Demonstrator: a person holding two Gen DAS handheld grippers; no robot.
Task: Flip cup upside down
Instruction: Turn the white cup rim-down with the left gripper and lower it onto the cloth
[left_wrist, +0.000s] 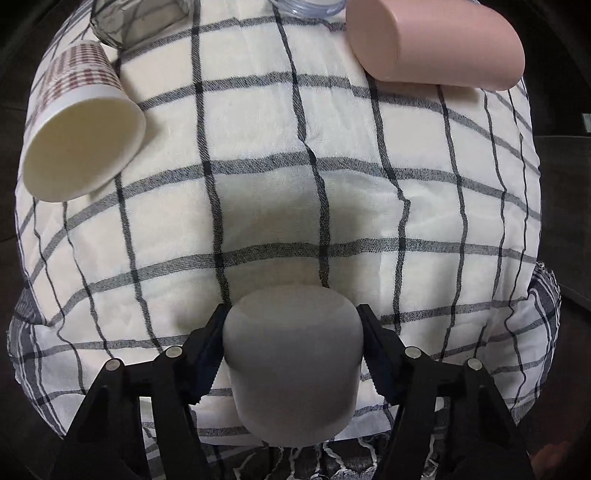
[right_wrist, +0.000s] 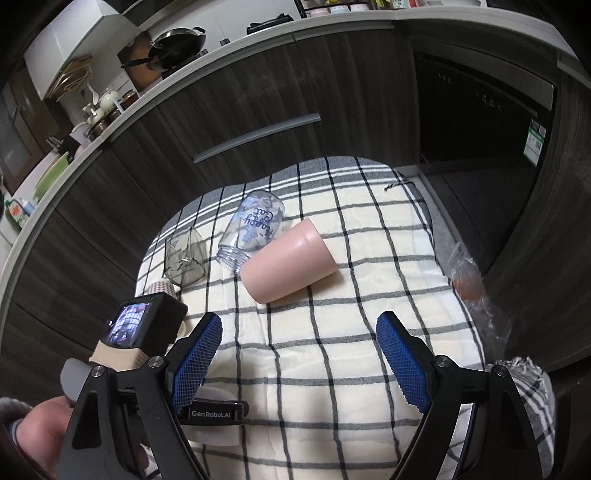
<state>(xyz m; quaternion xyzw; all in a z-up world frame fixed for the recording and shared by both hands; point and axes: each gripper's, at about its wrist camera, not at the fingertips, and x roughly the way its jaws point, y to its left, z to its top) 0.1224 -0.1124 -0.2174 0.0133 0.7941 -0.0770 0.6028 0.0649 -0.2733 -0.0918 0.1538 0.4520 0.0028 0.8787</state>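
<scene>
My left gripper is shut on a white cup, held above the checked cloth with its closed base pointing away from the camera. A pink cup lies on its side at the far right; it also shows in the right wrist view. A paper cup with a red pattern lies on its side at the left, mouth toward me. My right gripper is open and empty above the cloth, short of the pink cup. The left gripper's body shows at the lower left.
A clear glass jar with blue lettering and a smoky grey glass lie on their sides at the cloth's far end. A crumpled plastic bag sits at the table's right edge. Dark cabinets stand behind.
</scene>
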